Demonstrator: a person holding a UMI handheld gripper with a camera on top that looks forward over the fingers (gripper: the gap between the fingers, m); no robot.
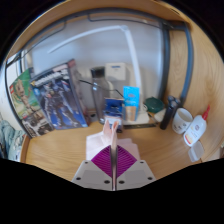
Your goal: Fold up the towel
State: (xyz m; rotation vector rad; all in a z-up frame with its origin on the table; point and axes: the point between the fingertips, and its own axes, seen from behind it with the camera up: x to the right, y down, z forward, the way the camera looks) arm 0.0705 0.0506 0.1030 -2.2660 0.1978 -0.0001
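My gripper [111,146] is held above a wooden table [60,150]. Its two fingers are pressed together, purple pads [100,160] face to face, with a thin pale sheet pinched between them. This is the towel [110,127], a white to pinkish cloth. A narrow fold of it stands up just ahead of the fingertips. The rest of the towel is hidden under the fingers.
Boxes with robot pictures [55,98] lean at the back left. A blue box [116,106] and a teal one [154,104] stand beyond the fingers. A white mug [182,121], a red-capped bottle [197,128] and a black stand [186,60] are at the right.
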